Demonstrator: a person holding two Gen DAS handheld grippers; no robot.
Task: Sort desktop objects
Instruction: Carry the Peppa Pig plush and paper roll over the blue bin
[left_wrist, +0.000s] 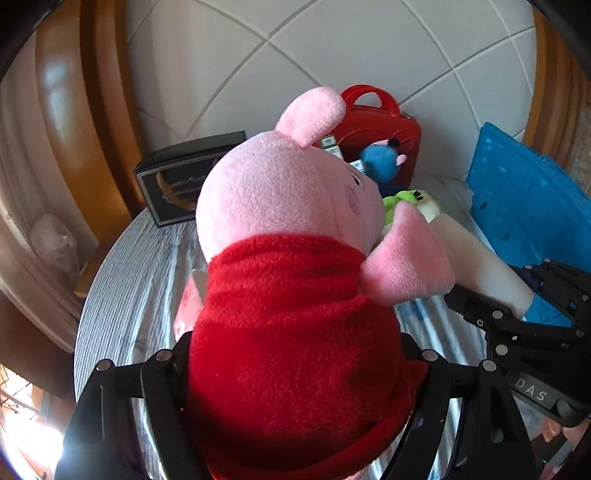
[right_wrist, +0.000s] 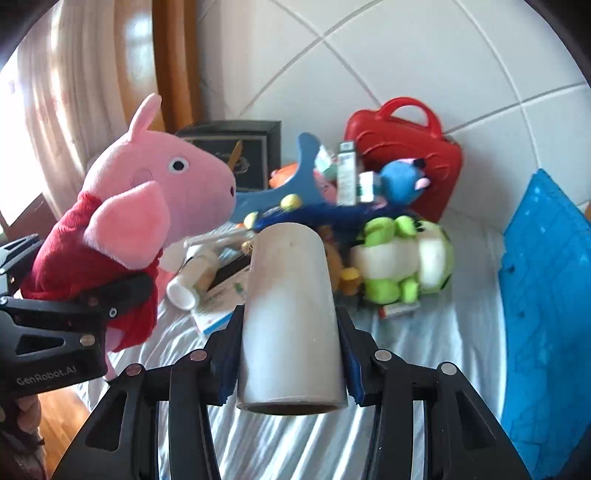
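A pink pig plush in a red dress (left_wrist: 295, 295) fills the left wrist view, and my left gripper (left_wrist: 299, 365) is shut on its body, clear of the table. My right gripper (right_wrist: 290, 332) is shut on a white paper roll (right_wrist: 288, 295), which lies along its blue pads and is also lifted. In the right wrist view the pig plush (right_wrist: 155, 192) hangs at the left in the left gripper (right_wrist: 92, 302). In the left wrist view the white roll (left_wrist: 476, 262) and the right gripper (left_wrist: 517, 325) show at the right.
On the striped tablecloth (right_wrist: 424, 350) a pile lies against the tiled wall: a red carry case (right_wrist: 406, 147), a black box (right_wrist: 240, 147), a green and white plush (right_wrist: 402, 258), a blue plush (right_wrist: 399, 181), cartons and tubes. A blue crate panel (right_wrist: 546, 295) stands at the right. The table edge (left_wrist: 88, 295) curves at the left.
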